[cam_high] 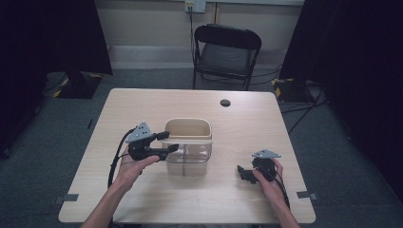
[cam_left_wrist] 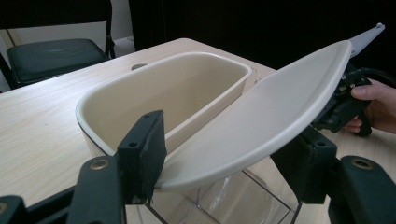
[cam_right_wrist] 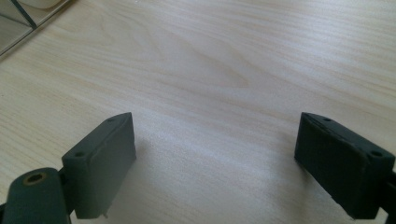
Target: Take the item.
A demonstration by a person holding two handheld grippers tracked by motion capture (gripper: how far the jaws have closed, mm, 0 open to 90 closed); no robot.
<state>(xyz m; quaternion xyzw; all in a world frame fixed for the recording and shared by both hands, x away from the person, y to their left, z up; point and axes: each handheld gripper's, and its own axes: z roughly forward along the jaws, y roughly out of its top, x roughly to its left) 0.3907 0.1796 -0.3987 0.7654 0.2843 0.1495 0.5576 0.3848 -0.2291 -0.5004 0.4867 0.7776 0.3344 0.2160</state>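
A clear plastic box (cam_high: 187, 159) with a beige inner tub (cam_left_wrist: 187, 88) stands mid-table. Its beige lid (cam_left_wrist: 271, 112) is tilted up over the near side of the tub. My left gripper (cam_left_wrist: 224, 161) is shut on the near edge of that lid, one pad on each face. In the high view the left gripper (cam_high: 168, 141) reaches in from the box's left side. My right gripper (cam_right_wrist: 215, 158) rests open just above bare tabletop, with nothing between its jaws. The high view shows the right gripper (cam_high: 243, 172) to the right of the box and apart from it.
The wooden table (cam_high: 142, 104) has a round cable hole (cam_high: 225, 102) near its far edge. A black folding chair (cam_high: 225, 52) stands behind the table. A corner of the clear box (cam_right_wrist: 18, 23) shows at the top left of the right gripper view.
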